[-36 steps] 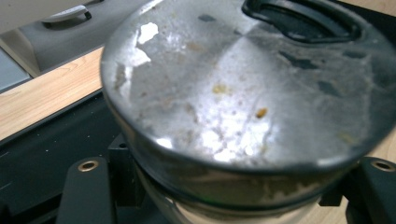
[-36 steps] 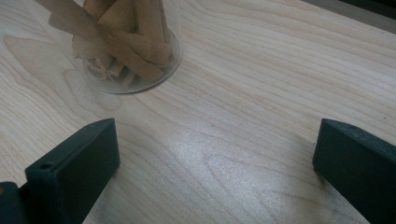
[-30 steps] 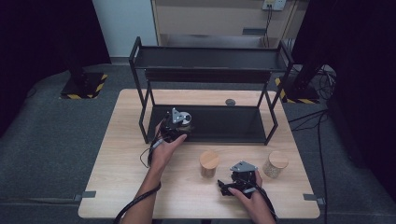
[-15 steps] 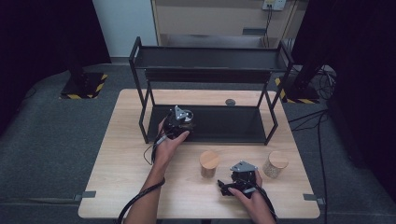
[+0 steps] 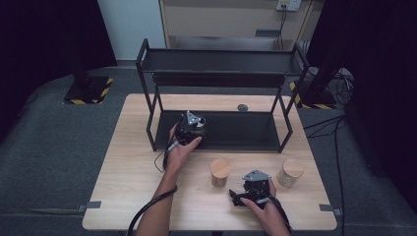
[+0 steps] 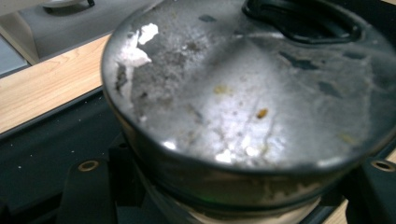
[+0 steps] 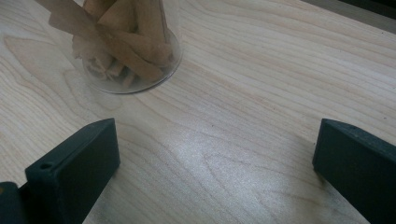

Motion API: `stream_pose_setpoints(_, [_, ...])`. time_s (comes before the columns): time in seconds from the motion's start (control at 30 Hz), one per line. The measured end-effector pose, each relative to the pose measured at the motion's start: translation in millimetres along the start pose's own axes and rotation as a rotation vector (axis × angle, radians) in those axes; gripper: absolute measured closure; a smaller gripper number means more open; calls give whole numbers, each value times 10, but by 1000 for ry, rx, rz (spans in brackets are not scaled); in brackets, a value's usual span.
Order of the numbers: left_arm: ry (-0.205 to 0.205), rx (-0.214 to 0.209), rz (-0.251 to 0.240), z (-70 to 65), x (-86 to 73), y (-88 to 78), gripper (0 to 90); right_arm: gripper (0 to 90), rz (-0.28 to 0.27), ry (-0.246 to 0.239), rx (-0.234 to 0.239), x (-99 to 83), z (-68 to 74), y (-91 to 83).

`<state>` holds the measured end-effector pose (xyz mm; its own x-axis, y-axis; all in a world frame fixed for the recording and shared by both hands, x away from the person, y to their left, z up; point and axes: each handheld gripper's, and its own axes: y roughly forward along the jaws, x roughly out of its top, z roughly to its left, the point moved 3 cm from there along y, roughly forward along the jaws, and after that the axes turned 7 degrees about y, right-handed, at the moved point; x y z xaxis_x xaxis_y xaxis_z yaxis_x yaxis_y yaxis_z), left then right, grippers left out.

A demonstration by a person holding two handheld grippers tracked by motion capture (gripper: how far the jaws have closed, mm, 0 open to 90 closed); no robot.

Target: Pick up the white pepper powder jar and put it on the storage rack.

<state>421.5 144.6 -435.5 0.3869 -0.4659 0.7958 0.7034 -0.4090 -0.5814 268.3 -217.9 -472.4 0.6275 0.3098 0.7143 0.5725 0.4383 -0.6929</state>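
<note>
My left gripper [image 5: 191,127] is over the front left of the black rack's lower shelf [image 5: 236,130]. In the left gripper view its jaws stand on either side of a round jar with a scuffed metal lid [image 6: 243,93], shut on it just above the dark shelf. My right gripper [image 5: 244,192] rests low on the table near the front edge, open, with bare wood between its wide-apart jaws [image 7: 215,168]. A glass jar of cinnamon sticks [image 7: 126,42] stands just ahead and left of it; it is the wooden-lidded jar [image 5: 220,171] in the high view.
A second wooden-lidded jar [image 5: 289,172] stands on the table to the right of my right gripper. The two-tier black rack [image 5: 221,61] takes up the table's far half. A small dark disc [image 5: 242,107] lies behind the rack. Cables trail from both grippers.
My left gripper has crept slightly forward and right over the lower shelf with the jar. The right gripper and both wooden-lidded jars have stayed put.
</note>
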Motion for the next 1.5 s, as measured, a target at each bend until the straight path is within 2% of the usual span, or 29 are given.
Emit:
stream_pose_setpoints(0.67, [-3,-9,5,-28,-10,74,287,5,0,0,0,0,0,0])
stream_pose_setpoints(1.0, [-24,-10,9,-14,-46,105,287,5,0,0,0,0,0,0])
stream_pose_setpoints(1.2, [-54,-21,1,20,-76,122,287,5,0,0,0,0,0,0])
stream_pose_setpoints(1.5, [-66,-22,1,27,-87,122,283,5,0,2,0,0,1,0])
